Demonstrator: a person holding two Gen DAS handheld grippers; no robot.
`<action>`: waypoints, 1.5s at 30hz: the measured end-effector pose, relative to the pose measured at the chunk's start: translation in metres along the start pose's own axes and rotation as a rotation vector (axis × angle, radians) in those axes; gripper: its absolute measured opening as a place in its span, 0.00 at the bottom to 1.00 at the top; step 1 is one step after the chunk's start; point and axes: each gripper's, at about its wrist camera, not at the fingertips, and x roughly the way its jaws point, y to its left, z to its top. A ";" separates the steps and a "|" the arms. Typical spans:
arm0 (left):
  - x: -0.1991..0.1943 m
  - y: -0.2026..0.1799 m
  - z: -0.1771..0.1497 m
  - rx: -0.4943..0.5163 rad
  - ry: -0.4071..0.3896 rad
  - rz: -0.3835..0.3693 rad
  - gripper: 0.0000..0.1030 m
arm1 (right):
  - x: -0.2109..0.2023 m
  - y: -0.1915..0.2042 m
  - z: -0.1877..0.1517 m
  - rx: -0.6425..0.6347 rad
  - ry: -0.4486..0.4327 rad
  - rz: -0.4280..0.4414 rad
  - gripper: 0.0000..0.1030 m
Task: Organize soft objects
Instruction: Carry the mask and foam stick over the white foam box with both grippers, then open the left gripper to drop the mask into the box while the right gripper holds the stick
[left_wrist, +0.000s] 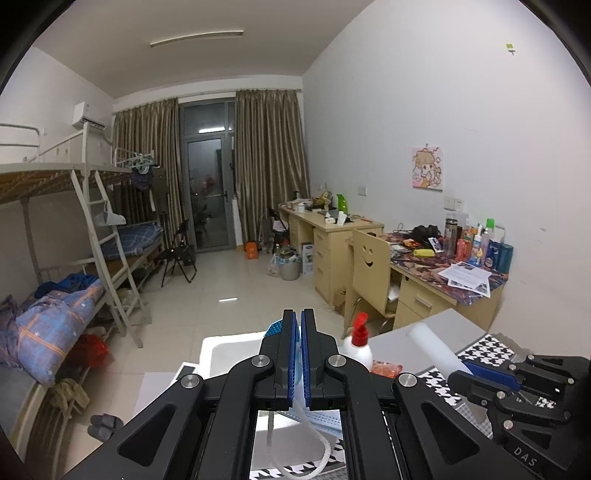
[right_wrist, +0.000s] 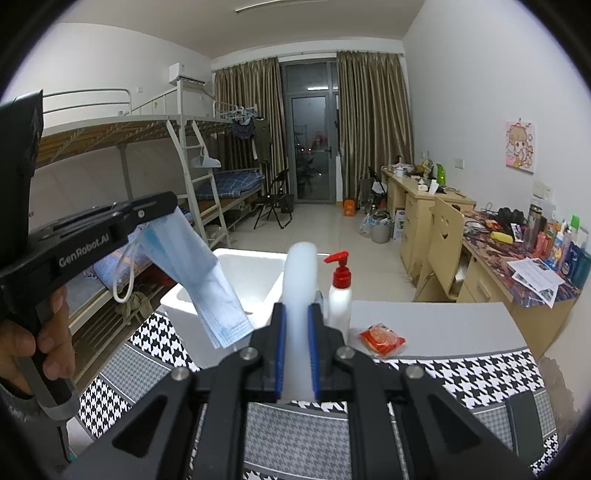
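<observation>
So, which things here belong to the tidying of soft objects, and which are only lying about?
Belong to the job:
- blue face mask, held in the left gripper
- white foam roll, held in the right gripper
- white foam box, likely the bin

Lying about:
- red-pump bottle
- orange snack packet
- houndstooth cloth

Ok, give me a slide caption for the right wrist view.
Right gripper pinches a white foam tube while left gripper dangles a blue face mask near the white bin.
</observation>
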 end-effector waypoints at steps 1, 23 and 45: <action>0.001 0.001 0.001 -0.003 -0.002 0.008 0.03 | 0.001 0.000 0.001 -0.002 -0.002 0.000 0.14; 0.039 0.040 0.015 -0.057 0.002 0.130 0.03 | 0.028 0.013 0.017 -0.029 0.013 0.050 0.14; 0.085 0.052 -0.011 -0.054 0.135 0.145 0.03 | 0.050 0.029 0.023 -0.050 0.039 0.069 0.14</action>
